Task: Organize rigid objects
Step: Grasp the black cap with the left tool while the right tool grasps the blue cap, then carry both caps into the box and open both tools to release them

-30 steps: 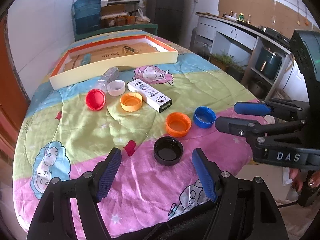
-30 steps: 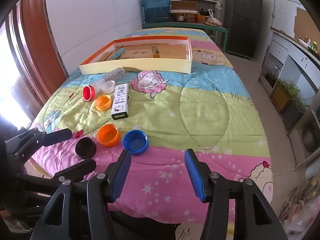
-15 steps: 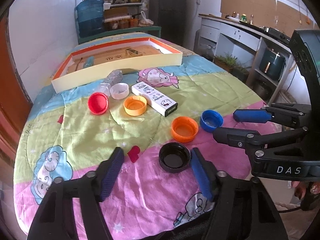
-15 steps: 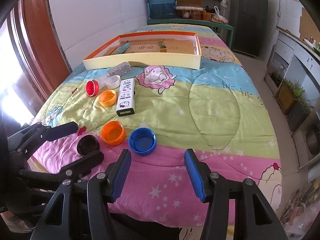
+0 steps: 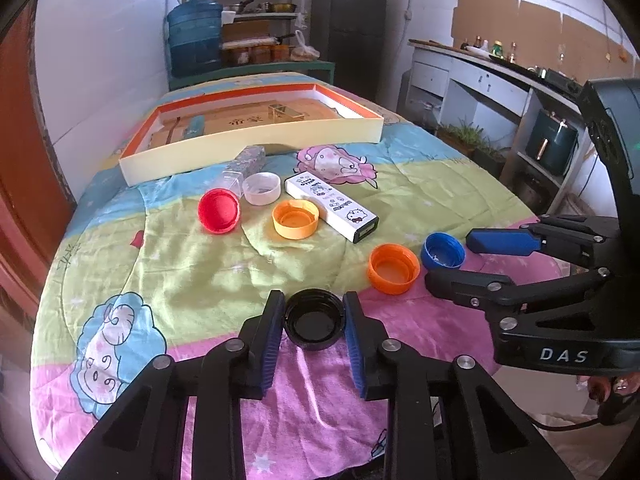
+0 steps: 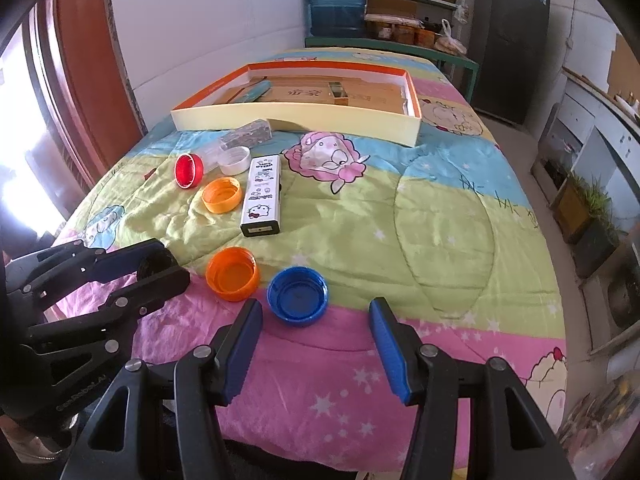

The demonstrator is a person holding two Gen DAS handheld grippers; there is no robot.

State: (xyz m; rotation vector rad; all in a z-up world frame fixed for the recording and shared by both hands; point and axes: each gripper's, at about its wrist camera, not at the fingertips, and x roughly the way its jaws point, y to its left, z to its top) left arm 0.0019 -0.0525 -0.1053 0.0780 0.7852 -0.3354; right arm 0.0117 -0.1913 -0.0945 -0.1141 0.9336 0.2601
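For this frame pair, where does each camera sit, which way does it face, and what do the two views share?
Left wrist: on the left gripper, looking down its closing fingers at the black cap between them; right gripper at right.
Right wrist: on the right gripper, open behind the blue cap; left gripper at left.
Shared: caps, white box, tray.

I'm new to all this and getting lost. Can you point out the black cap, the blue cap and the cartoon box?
black cap [image 5: 314, 322], left wrist view, on its dark inside floor.
blue cap [image 6: 297, 295], right wrist view, on its hollow inside.
cartoon box [image 6: 263, 189], right wrist view, on its printed top face.
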